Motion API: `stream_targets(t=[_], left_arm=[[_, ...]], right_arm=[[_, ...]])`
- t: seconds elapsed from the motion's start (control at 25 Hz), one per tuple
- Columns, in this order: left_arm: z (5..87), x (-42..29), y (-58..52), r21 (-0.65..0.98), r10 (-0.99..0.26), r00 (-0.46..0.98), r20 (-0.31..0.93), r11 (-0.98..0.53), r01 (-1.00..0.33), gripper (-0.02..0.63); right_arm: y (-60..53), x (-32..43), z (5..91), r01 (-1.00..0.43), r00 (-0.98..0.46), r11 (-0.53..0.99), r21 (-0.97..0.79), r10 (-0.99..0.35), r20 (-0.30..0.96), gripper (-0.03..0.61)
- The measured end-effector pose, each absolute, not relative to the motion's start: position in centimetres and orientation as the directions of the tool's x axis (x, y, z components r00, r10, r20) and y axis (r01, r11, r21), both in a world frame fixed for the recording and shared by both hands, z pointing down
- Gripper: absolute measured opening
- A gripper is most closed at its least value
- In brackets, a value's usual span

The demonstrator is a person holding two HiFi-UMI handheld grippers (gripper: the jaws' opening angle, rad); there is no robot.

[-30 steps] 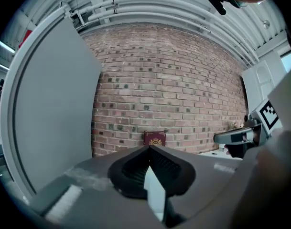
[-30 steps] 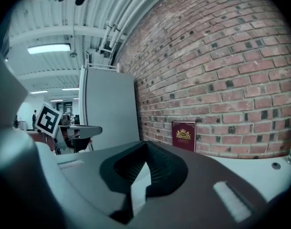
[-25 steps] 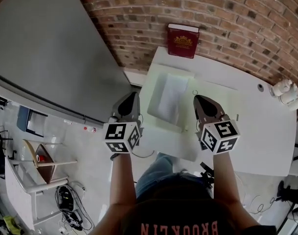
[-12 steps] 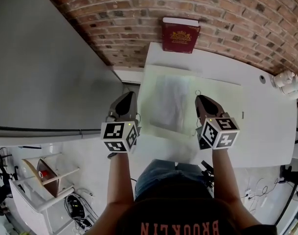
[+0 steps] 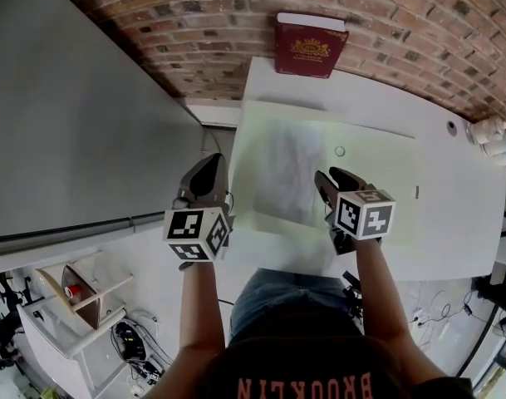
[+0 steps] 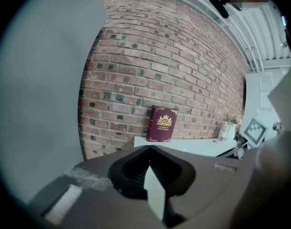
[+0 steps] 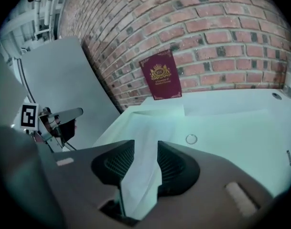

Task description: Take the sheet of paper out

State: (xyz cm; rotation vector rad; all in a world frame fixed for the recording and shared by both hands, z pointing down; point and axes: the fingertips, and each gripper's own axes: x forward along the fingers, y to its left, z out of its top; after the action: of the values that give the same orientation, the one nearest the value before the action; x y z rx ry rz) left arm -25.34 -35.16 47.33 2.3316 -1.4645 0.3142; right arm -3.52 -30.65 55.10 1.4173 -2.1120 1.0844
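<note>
A pale green folder [image 5: 377, 181] lies flat on the white table [image 5: 460, 223], with a white sheet of paper [image 5: 287, 173] on its left half. My right gripper [image 5: 329, 177] hovers at the sheet's near right side. Its jaws have just been opening, and in the right gripper view [image 7: 145, 144] they stand apart with the sheet's edge [image 7: 143, 175] loose between them. My left gripper [image 5: 213, 160] is at the folder's left edge. In the left gripper view [image 6: 149, 149] its jaws are shut on a thin pale edge [image 6: 155, 194], seemingly the folder's.
A dark red book [image 5: 311, 46] leans against the brick wall at the table's back. A small ring [image 5: 340, 151] lies on the folder. A white object [image 5: 492, 131] sits at the table's right end. A large grey panel [image 5: 70, 98] stands at the left.
Both grippers have come down and the raised folder now lies flat on the table. The right gripper's jaws have opened round the sheet.
</note>
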Motion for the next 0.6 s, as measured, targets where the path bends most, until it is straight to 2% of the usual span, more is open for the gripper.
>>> stream_targets(t=[0.32, 0.6], left_arm=[[49.1, -26.4, -34.8, 0.184, -0.805, 0.421, 0.418, -0.378, -0.907, 0.0], [50.4, -27.6, -34.9, 0.189, -0.798, 0.405, 0.445, -0.359, -0.914, 0.0]], right_arm=[[-30.8, -4.2, 60.1, -0.899, -0.422, 0.119, -0.422, -0.493, 0.761, 0.155], [-31.2, -4.5, 63.0, -0.887, -0.43, 0.039, -0.46, -0.43, 0.794, 0.147]])
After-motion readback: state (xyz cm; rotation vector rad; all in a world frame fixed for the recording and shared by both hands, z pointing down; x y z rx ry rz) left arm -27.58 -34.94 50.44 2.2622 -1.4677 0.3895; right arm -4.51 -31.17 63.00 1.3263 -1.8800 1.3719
